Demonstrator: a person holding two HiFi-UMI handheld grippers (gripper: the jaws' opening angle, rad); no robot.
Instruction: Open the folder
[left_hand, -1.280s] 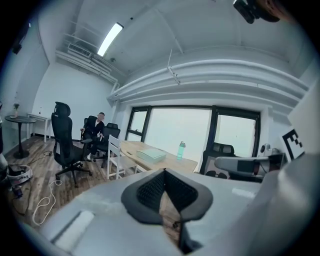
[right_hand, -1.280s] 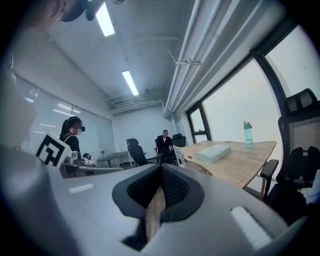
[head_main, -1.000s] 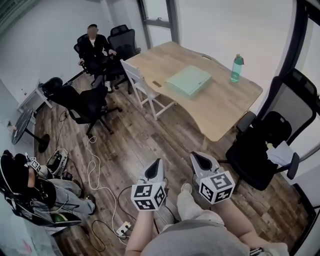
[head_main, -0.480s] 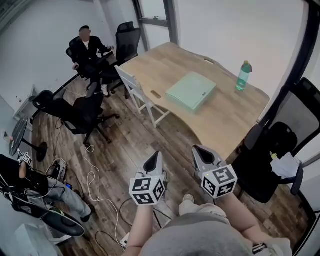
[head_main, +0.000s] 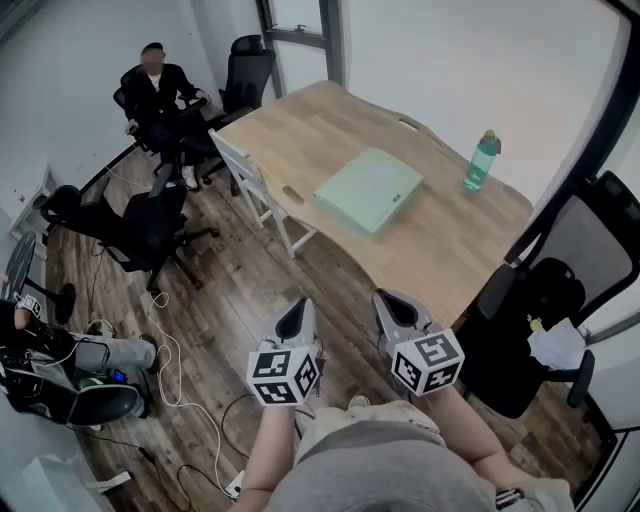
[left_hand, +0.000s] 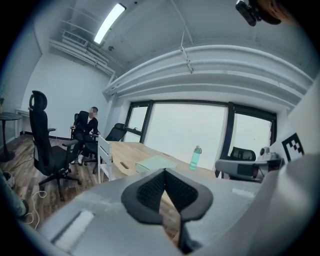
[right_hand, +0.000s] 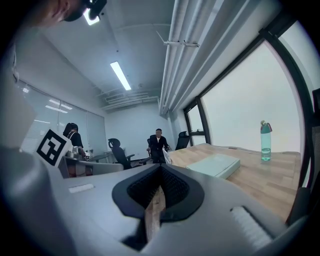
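Observation:
A pale green folder (head_main: 368, 190) lies flat and closed on the wooden table (head_main: 440, 250), well ahead of both grippers. My left gripper (head_main: 296, 318) and right gripper (head_main: 388, 308) are held side by side over the wood floor, short of the table's near edge, both pointing toward it. Both are shut with nothing between their fingers. The left gripper view has the folder (left_hand: 155, 163) just beyond the left gripper (left_hand: 165, 172). In the right gripper view the folder (right_hand: 214, 165) lies to the right of the right gripper (right_hand: 161, 167).
A green water bottle (head_main: 481, 160) stands on the table right of the folder. A white chair (head_main: 245, 178) is at the table's left side, and a black office chair (head_main: 540, 310) at its near right. A person (head_main: 155, 85) sits at the far left. Cables (head_main: 175, 350) trail on the floor.
Both grippers have been carried forward toward the table together; the table and folder now sit nearer and lower in the head view. The jaws stayed shut.

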